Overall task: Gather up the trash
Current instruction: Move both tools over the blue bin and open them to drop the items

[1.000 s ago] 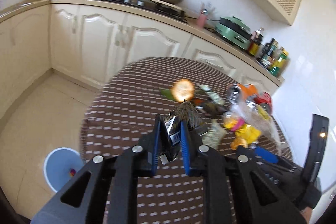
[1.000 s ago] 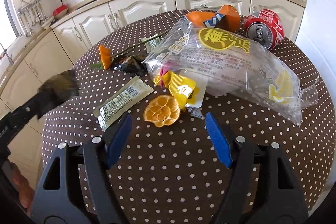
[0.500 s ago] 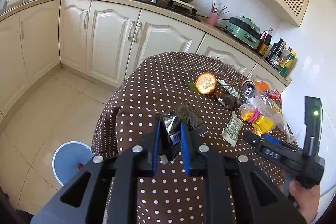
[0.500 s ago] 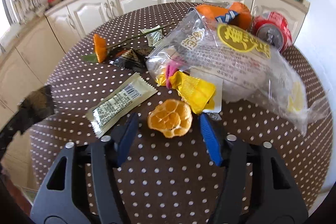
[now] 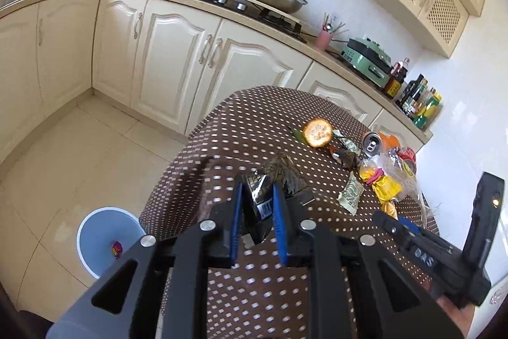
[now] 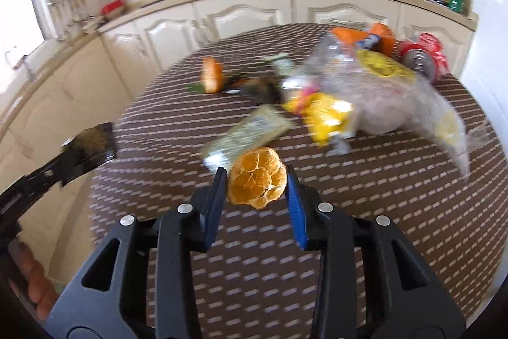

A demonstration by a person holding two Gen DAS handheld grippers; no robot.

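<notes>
A round tabletop under a brown cloth with white dots stands before cream kitchen cabinets, and most of the trash lies toward its far right edge. Largest there is a clear plastic bag with a yellow round label, lying beside a red drink can on its side and an orange packet at the far edge. Just in front of the bag sit a crumpled yellow wrapper and a flat pale sachet. On the floor, below the tabletop's near left edge, stands a light blue bin with a small scrap inside. The left gripper has its jaws nearly closed, pinching a dark crinkled wrapper above the near left part of the tabletop. The right gripper has just been closing its jaws, which now press both sides of a dried orange peel, near the tabletop's near edge. A second peel lies toward the far edge.
</notes>
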